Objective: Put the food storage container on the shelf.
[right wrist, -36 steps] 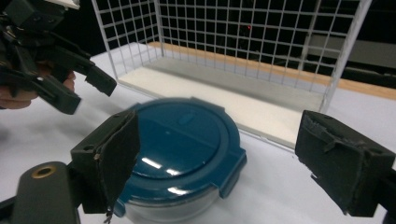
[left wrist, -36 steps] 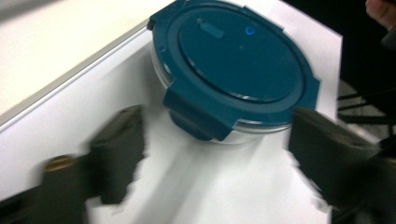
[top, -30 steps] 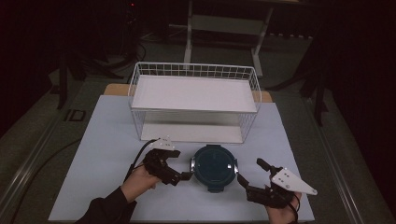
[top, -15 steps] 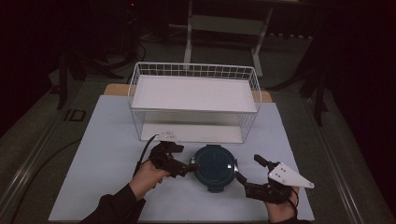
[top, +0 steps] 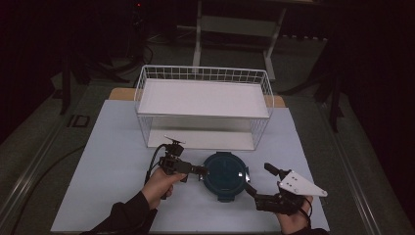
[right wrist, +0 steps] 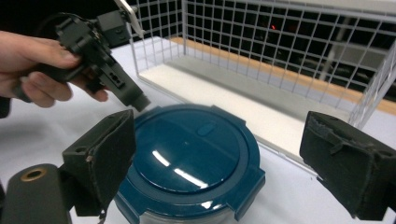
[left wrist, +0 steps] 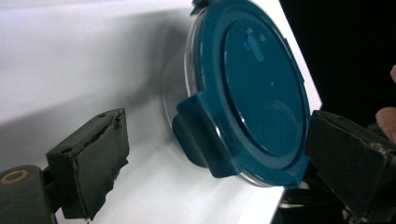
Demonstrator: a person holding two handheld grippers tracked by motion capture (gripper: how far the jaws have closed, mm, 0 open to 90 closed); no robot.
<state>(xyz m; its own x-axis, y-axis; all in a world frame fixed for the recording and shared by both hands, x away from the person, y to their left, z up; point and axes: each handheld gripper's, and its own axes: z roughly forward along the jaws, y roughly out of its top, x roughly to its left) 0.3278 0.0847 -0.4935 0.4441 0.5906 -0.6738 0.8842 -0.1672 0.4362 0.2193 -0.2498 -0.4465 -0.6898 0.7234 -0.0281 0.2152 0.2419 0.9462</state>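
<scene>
the round container [top: 225, 170] sits on the white table [top: 112, 156], just in front of the wire basket [top: 203, 98] and between the two grippers, its blue lid [right wrist: 187, 149] fully on with all the side clips folded down, so nothing looks undone yet. the work in hand seems to be unclipping or lifting that lid, and it reads as barely begun: approach made, no grip taken. the left gripper [top: 201, 171] comes in level from the container's left side, and its jaws have just been closing a little while standing wide; in the left gripper view one clip [left wrist: 201, 135] and the lid's near edge lie between the fingers [left wrist: 93, 158], but the pads do not press on anything, so they are released. the right gripper [top: 258, 179] hangs at the container's right front edge, with its jaws spread wide on either side of the lid in the right gripper view and touching nothing, also released. what is left, as i judge it, is the whole job: pinch a clip, flip it up, then the others, then take the lid off. the container stands upright, lid facing straight up; being round it has no long axis across the table, and its only axis runs vertical. the small vent tab [right wrist: 207, 129] on the lid lies toward the basket side.
</scene>
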